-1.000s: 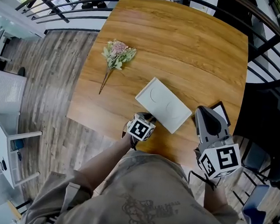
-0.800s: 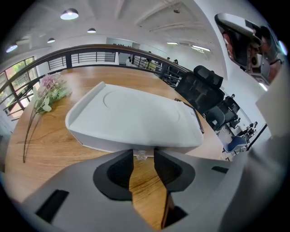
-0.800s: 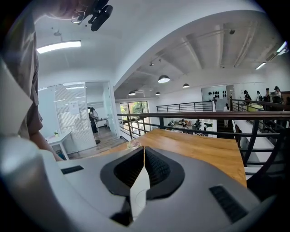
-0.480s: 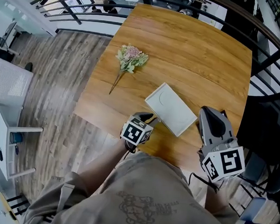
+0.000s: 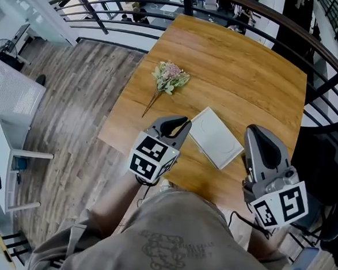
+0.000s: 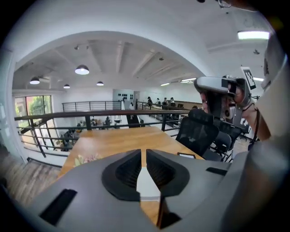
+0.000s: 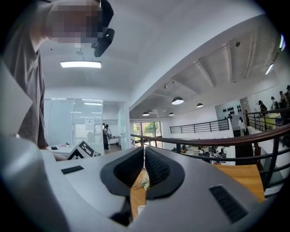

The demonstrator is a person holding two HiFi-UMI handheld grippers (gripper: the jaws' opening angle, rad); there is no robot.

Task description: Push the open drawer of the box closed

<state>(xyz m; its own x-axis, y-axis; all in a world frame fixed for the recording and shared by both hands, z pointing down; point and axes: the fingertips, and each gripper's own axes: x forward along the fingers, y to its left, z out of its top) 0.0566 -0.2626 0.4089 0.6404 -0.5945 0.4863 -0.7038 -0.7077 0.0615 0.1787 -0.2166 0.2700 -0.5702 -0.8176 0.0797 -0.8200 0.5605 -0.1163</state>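
The white flat box (image 5: 216, 138) lies slanted on the wooden table (image 5: 249, 68), and from above I see no drawer sticking out of it. My left gripper (image 5: 184, 124) is raised just left of the box's near left end, clear of it. Its jaws are closing, with a narrow gap and nothing between them. In the left gripper view (image 6: 143, 152) a strip of the white box (image 6: 147, 183) shows below the jaws. My right gripper (image 5: 254, 133) hangs above the table's right side, beside the box, jaws together and empty; its own view (image 7: 144, 149) shows the tips meeting.
A small bunch of flowers (image 5: 170, 77) lies on the table's far left part. A dark flat device (image 6: 186, 155) rests near the table's right edge. A black railing (image 5: 120, 1) runs behind the table, and an office chair (image 6: 199, 131) stands to its right.
My left gripper has risen from the box's near left end and come away from it. The right gripper has lifted slightly, and the head view has shifted.
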